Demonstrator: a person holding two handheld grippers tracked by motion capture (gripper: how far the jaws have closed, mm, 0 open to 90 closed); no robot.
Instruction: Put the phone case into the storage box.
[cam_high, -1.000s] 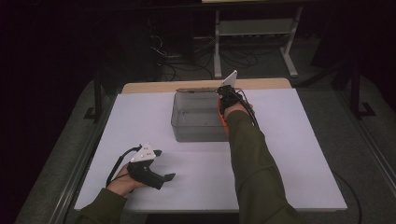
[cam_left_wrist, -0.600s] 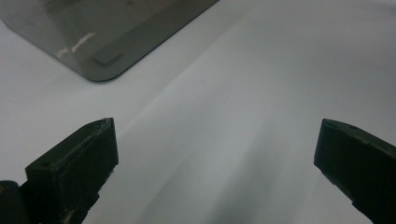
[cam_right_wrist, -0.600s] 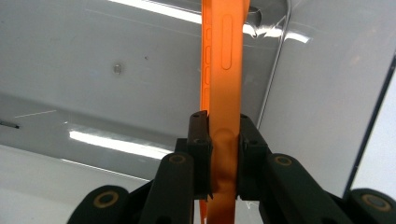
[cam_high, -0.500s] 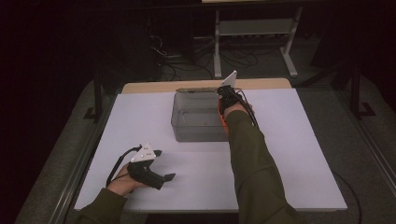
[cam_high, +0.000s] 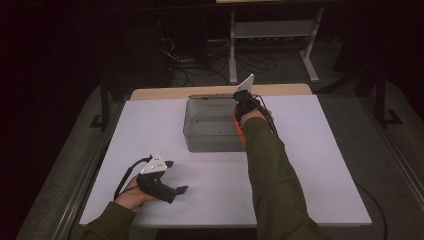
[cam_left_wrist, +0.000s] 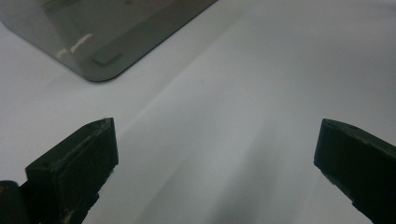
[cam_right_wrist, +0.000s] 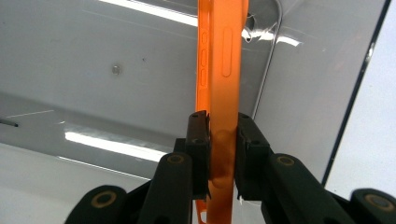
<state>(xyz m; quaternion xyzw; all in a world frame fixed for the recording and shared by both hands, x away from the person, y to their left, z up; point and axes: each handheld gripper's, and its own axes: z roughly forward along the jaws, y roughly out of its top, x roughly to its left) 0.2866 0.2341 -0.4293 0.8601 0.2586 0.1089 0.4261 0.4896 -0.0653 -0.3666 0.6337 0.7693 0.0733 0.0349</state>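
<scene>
Nothing's really changed: the thin orange silicone phone case (cam_right_wrist: 223, 93) stays pinched in the right claw (cam_right_wrist: 223, 140) above the clear grey plastic bin (cam_high: 212, 125); the left claw (cam_left_wrist: 215, 154) is held wide open beside it.

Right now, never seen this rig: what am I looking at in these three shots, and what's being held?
No robot arm here: a person holds a hand-held gripper in each hand, a tool with two black jaws.

The high view looks down from above the person's side of the white table top. On it sits a clear grey plastic bin.

The other two pictures come from cameras riding on the tools, looking along the jaws.

The left hand-held gripper hovers low over the table near the bin's corner, jaws wide apart, nothing between them.

The right hand-held gripper is at the bin's right rim, clamped on a thin orange phone case, held edge-on so its side button cut-outs show, with the bin's inside behind it.
</scene>
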